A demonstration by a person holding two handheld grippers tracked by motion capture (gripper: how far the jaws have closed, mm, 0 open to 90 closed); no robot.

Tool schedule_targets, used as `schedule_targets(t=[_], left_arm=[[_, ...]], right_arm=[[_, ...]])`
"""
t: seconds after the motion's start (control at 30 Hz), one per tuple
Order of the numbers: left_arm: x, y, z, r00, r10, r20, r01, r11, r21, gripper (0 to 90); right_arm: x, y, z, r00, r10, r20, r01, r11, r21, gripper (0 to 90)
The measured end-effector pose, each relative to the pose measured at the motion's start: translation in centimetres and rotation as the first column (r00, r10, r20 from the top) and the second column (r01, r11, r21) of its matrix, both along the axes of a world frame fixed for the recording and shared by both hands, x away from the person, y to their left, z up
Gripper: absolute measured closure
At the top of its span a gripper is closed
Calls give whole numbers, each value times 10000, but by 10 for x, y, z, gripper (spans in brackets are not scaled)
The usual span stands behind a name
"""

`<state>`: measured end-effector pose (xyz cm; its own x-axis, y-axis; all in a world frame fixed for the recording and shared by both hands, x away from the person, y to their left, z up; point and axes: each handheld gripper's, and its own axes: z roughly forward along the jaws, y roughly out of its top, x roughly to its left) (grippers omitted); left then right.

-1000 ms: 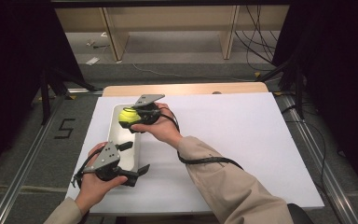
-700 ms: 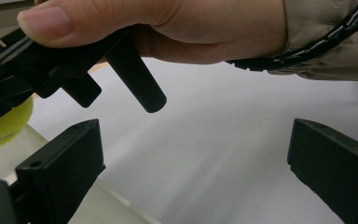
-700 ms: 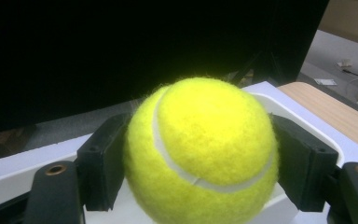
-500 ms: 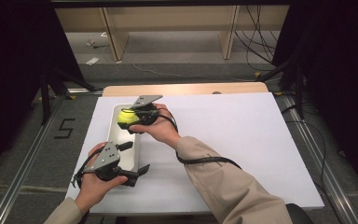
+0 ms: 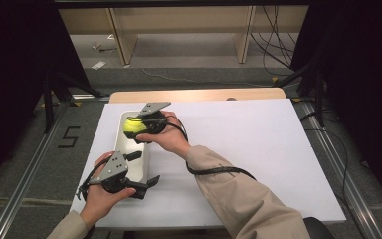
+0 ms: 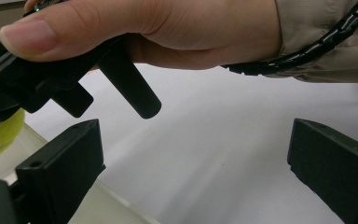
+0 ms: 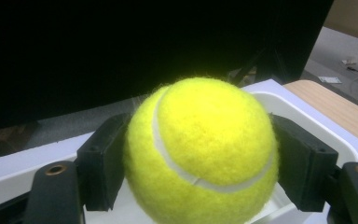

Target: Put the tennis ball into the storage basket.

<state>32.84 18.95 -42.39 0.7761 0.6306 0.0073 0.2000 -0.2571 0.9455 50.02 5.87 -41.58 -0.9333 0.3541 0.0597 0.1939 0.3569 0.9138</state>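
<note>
Fuzzy yellow felt tennis ball [image 7: 200, 151], likely light and springy, sits pinched across its middle by the right gripper [image 7: 200, 163] above the white plastic tray [image 5: 123, 154]; left gripper [image 6: 193, 172] jaws spread.

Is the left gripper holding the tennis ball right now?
No, the left gripper has its jaws wide apart over bare table, while the tennis ball sits clamped in the right gripper.

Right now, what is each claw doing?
Left claw: open, empty.
Right claw: shut on the fuzzy yellow tennis ball, above the white tray.
</note>
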Motion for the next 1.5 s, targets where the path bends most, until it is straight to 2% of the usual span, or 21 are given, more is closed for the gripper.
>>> schedule_targets(t=[1.5], left_arm=[[0, 0, 0, 10000, -48, 31, 48, 10000, 27, 32]], right_arm=[[3, 12, -8, 9996, 220, -150, -226, 9988, -438, 272]])
